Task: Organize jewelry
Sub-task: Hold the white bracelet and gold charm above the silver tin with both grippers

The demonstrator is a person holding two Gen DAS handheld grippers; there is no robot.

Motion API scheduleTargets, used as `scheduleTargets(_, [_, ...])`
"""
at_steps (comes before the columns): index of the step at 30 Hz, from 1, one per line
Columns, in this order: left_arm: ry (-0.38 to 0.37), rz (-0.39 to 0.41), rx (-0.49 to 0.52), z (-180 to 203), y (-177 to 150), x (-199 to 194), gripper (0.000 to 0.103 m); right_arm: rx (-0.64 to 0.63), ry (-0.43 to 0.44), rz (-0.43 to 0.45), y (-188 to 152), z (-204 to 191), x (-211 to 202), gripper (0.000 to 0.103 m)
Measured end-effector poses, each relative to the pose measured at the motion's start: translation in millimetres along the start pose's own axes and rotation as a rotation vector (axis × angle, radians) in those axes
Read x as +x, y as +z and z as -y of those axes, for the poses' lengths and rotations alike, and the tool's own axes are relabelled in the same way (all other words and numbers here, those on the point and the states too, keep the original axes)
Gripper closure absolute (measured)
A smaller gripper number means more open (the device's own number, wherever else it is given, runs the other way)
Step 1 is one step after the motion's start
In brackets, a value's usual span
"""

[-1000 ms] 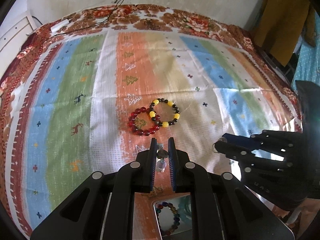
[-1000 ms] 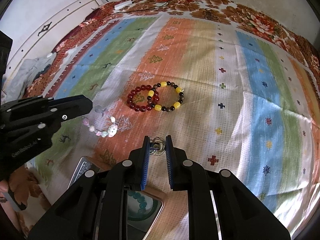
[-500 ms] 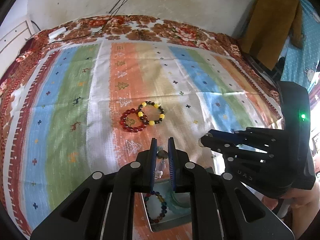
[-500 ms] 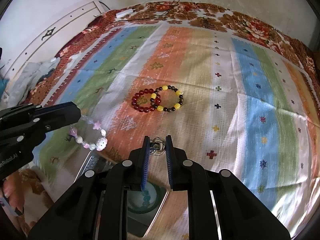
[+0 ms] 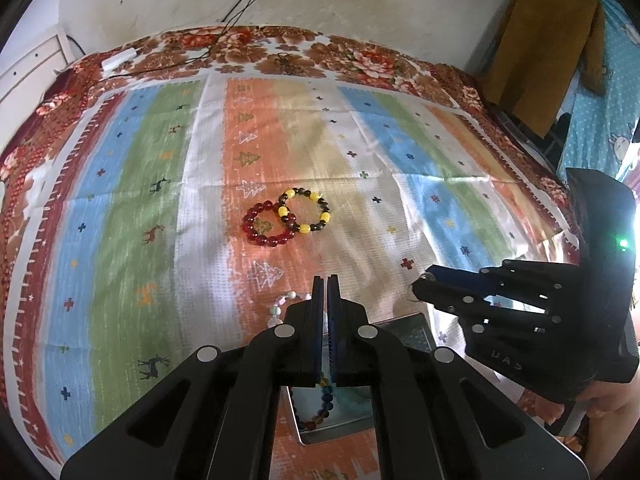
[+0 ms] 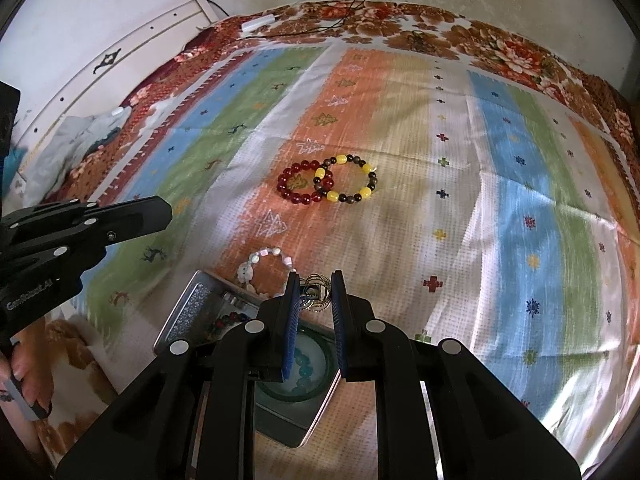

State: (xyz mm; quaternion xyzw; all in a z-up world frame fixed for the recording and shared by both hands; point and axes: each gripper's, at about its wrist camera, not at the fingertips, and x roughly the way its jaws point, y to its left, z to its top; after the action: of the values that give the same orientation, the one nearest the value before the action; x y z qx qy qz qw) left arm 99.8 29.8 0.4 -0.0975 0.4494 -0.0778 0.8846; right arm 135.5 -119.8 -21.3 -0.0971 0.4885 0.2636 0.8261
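A pale pink-and-white bead bracelet (image 6: 264, 266) lies on the cloth just beyond the metal tin (image 6: 200, 308); it also shows in the left wrist view (image 5: 280, 306). My left gripper (image 5: 327, 282) is shut and empty above it. My right gripper (image 6: 316, 284) is shut on a bunch of thin metal rings (image 6: 318, 292) over the tin's far edge. A red bead bracelet (image 6: 306, 186) and a yellow-and-dark bead bracelet (image 6: 348, 180) lie overlapping mid-cloth. The tin (image 5: 408, 334) holds a multicoloured bracelet (image 5: 320, 404) and a green bangle (image 6: 300, 376).
A striped cloth (image 5: 120, 200) covers the bed, with a floral border at the back. A white power strip (image 5: 118, 58) and cables lie at the far edge. A brown garment (image 5: 540, 52) hangs at right. Crumpled fabric (image 6: 88, 132) lies at the left side.
My left gripper has let go of the pale bracelet, which now lies on the cloth by the tin, and its jaws have closed. Both grippers have drawn back and risen.
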Motion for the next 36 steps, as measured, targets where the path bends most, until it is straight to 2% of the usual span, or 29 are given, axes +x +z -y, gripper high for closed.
scheduleTargets(14, [0.023, -0.118, -0.034, -20.3, 2.8, 41.6, 0.100, -0.014, 0.025, -0.019, -0.3, -3.2, 3.5, 0.087])
scheduleTargets(19, [0.044, -0.164, -0.024, -22.0, 5.0, 59.1, 0.085, -0.021, 0.038, -0.031, 0.1, -3.0, 4.7, 0.087])
scheduleTargets(27, [0.070, -0.247, -0.018, -31.2, 7.1, 88.5, 0.079, -0.023, 0.047, -0.030, 0.3, -3.0, 4.0, 0.087])
scheduleTargets(30, [0.053, -0.272, -0.016, -32.3, 5.8, 95.4, 0.073, -0.021, 0.050, -0.029, 1.1, -2.5, 3.8, 0.087])
scheduleTargets(36, [0.047, -0.321, 0.000, -30.4, 5.8, 109.9, 0.071, -0.018, 0.051, -0.032, 2.2, -0.7, 4.7, 0.087])
